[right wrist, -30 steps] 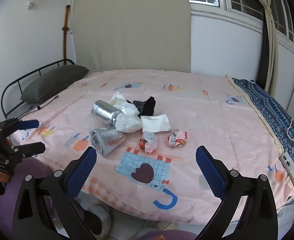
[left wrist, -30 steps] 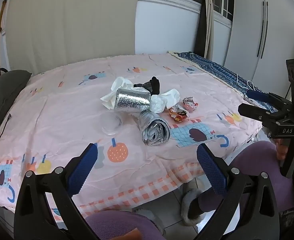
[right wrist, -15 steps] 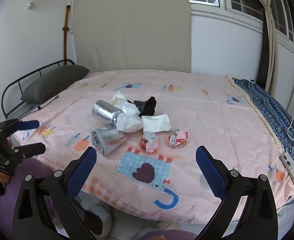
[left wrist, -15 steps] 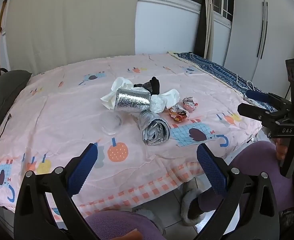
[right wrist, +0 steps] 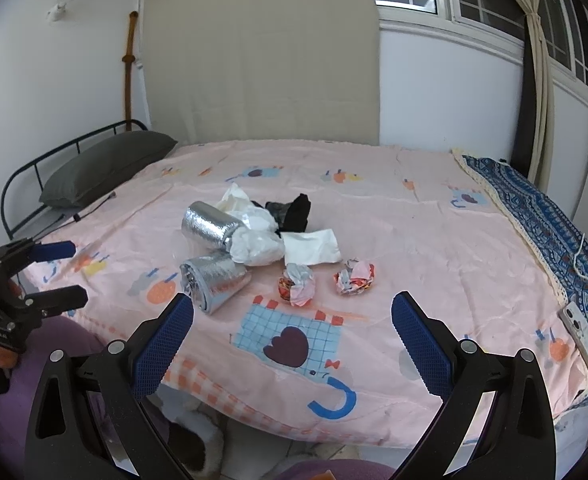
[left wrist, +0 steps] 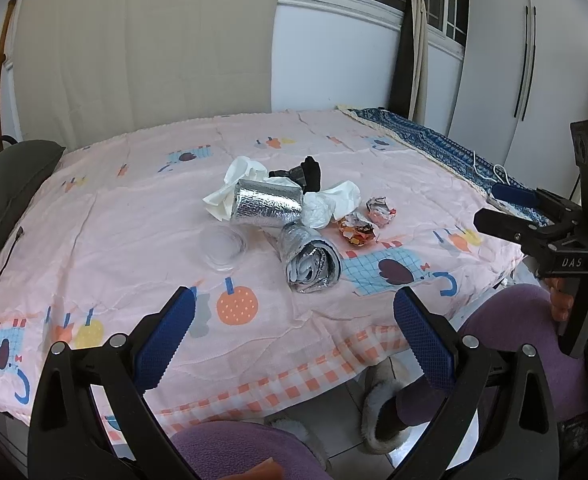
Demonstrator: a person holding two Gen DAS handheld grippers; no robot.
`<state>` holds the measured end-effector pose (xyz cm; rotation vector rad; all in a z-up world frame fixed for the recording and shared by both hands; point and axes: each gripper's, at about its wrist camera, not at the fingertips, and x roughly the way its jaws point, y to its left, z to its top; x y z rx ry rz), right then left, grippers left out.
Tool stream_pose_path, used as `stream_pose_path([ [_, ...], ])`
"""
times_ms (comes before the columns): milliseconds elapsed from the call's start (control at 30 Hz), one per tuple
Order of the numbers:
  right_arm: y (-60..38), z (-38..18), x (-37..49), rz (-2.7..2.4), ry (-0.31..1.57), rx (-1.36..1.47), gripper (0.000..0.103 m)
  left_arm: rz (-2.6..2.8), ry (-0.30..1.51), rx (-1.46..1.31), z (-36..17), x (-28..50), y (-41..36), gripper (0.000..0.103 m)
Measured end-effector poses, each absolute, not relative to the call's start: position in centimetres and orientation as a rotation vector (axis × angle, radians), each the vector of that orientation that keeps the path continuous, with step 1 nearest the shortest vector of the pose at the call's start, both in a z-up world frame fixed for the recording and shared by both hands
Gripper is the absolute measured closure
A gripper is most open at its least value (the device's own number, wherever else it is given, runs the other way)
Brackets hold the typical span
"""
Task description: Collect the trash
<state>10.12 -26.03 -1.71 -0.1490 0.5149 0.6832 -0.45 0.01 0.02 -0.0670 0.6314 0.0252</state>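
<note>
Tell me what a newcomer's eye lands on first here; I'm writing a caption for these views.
First, the trash heaped mid-bed on the pink cartoon bedspread: two silver foil rolls, crumpled white tissues and a black cloth. Just right of the heap lie two balled candy wrappers. Both the left gripper and right gripper hover before the bed edge, jaws open and empty.

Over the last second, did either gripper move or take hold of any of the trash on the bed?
Nothing visibly changed. The left gripper and right gripper are both open and empty, short of the bed's edge, and the trash pile lies untouched on the pink bedspread.
</note>
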Motion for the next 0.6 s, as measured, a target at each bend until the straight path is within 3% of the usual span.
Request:
stream_pose_path([
  [600, -25.93, -1.74, 10.08, 0.678, 0.516, -0.165, 0.007, 0.030, 0.635, -0.064, -0.08, -0.62, 0.06, 0.006],
])
